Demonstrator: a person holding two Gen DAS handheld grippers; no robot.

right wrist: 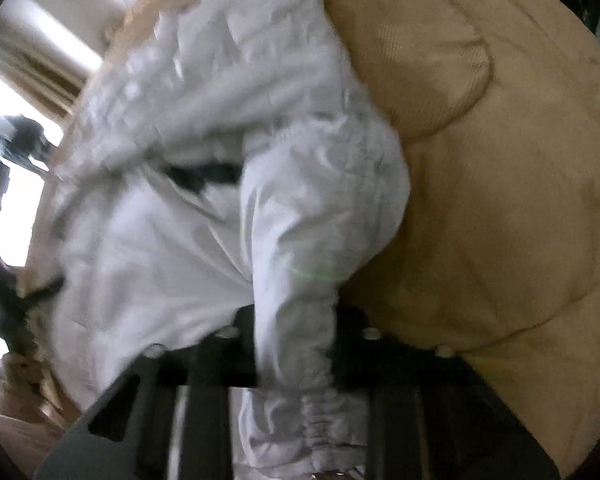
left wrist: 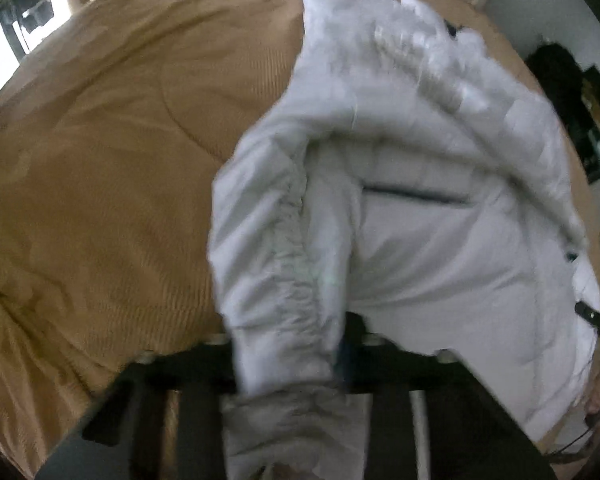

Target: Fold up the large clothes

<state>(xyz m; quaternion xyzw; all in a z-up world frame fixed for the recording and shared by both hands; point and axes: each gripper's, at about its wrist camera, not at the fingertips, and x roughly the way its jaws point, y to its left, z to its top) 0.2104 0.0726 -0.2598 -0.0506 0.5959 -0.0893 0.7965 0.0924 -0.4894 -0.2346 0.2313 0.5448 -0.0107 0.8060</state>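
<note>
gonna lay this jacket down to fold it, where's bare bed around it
Left wrist view: the tan bedspread lies bare left of the white jacket, out toward the window. Right wrist view: bare bedspread right of the jacket, bordered by a tan pillow farther back. Crowded in the middle, where each gripper's jaws clamp a gathered cuff.

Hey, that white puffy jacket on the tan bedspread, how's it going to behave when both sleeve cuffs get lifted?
The white jacket will probably flop: its body sags in soft folds between the held cuffs. It looks light for its bulk, being puffy and quilted. The smooth shell may slide easily over the tan bedspread.
</note>
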